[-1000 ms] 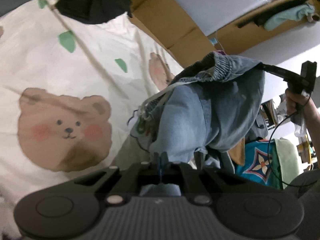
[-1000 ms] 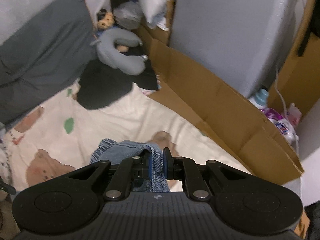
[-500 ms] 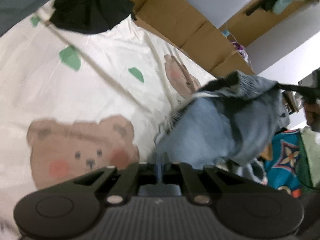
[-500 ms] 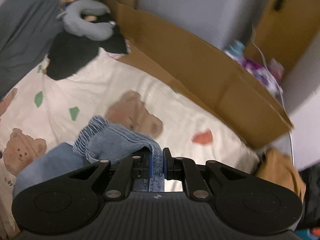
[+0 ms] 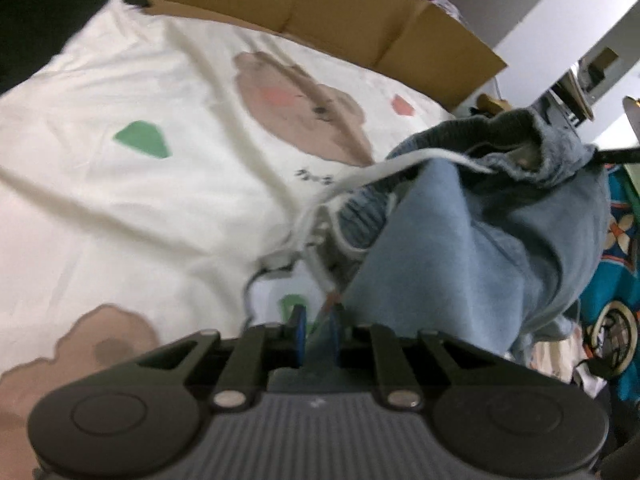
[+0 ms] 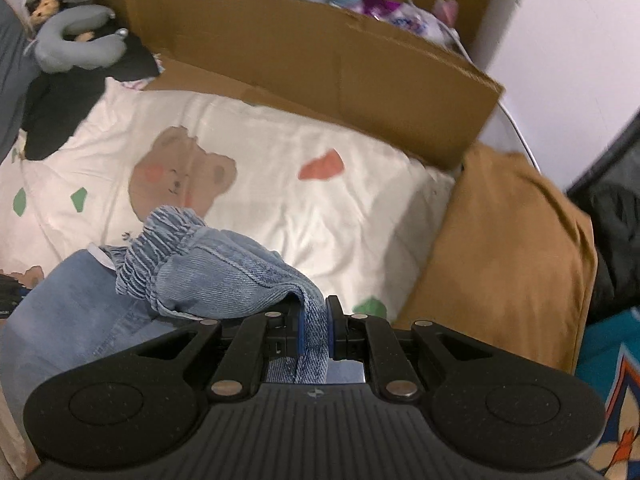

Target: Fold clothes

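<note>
Blue denim jeans (image 5: 472, 240) with an elastic waistband and a white drawstring (image 5: 384, 170) hang in the air over a cream bed sheet (image 5: 120, 200) printed with brown bears. My left gripper (image 5: 318, 320) is shut on a fold of the denim near its lower edge. My right gripper (image 6: 314, 328) is shut on the waistband edge of the same jeans (image 6: 224, 276), which bunch up to its left. The sheet (image 6: 320, 216) lies below them. The far end of the jeans is hidden behind the bunched cloth.
A brown cardboard wall (image 6: 320, 60) runs along the far side of the bed. A grey neck pillow (image 6: 76, 44) and a black garment (image 6: 80, 92) lie at the far left. A tan cloth (image 6: 508, 248) sits to the right, with a teal patterned fabric (image 5: 616, 276) beyond.
Both grippers have swung to the right along the bed with the jeans held between them. The black garment has slid out of the left wrist view, and the tan cloth has come into the right wrist view.
</note>
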{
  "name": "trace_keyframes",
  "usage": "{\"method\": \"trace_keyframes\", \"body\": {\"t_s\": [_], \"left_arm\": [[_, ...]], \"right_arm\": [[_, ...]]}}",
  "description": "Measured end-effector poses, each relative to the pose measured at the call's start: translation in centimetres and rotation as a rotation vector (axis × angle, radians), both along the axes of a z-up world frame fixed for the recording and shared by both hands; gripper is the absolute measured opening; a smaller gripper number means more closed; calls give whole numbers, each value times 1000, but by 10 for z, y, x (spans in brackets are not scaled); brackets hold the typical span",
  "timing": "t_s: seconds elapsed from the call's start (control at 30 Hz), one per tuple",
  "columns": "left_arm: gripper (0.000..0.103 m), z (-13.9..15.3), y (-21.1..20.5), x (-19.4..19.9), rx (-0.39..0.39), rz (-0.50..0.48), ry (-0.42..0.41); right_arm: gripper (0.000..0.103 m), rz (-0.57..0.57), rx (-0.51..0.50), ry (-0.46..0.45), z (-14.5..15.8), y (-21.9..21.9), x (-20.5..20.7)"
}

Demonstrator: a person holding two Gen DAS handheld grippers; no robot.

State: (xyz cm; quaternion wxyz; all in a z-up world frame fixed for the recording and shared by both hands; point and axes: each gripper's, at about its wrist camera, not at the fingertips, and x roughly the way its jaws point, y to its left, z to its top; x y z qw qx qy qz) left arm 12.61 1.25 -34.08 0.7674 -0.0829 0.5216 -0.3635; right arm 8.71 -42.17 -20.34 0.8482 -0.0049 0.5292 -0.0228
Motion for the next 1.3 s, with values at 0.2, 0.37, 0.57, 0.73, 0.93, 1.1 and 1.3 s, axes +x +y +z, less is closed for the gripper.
{"method": "trace_keyframes", "body": {"t_s": [0.2, 0.37, 0.57, 0.73, 0.93, 1.1, 1.3], "left_arm": [[12, 0, -27, 4, -26, -57, 0], [12, 2, -51, -1, -45, -99, 21], [12, -1, -93, -11, -74, -180, 35], [14, -23, -128, -21, -11, -259, 35], [13, -23, -144, -25, 61, -303, 16], [34, 6, -128, -23, 98, -294, -22], [51, 33, -109, -12, 189, -329, -151]], "right_arm": [[9, -43, 39, 17, -27, -18, -16], [10, -96, 65, 4, -51, -34, -32], [10, -131, 70, 10, -86, -50, -43], [10, -126, 59, -10, -113, -58, -37], [10, -153, 69, -45, -144, -64, -21], [10, -147, 72, -51, -151, -67, -17], [10, -138, 63, -65, -154, -65, -19]]}}
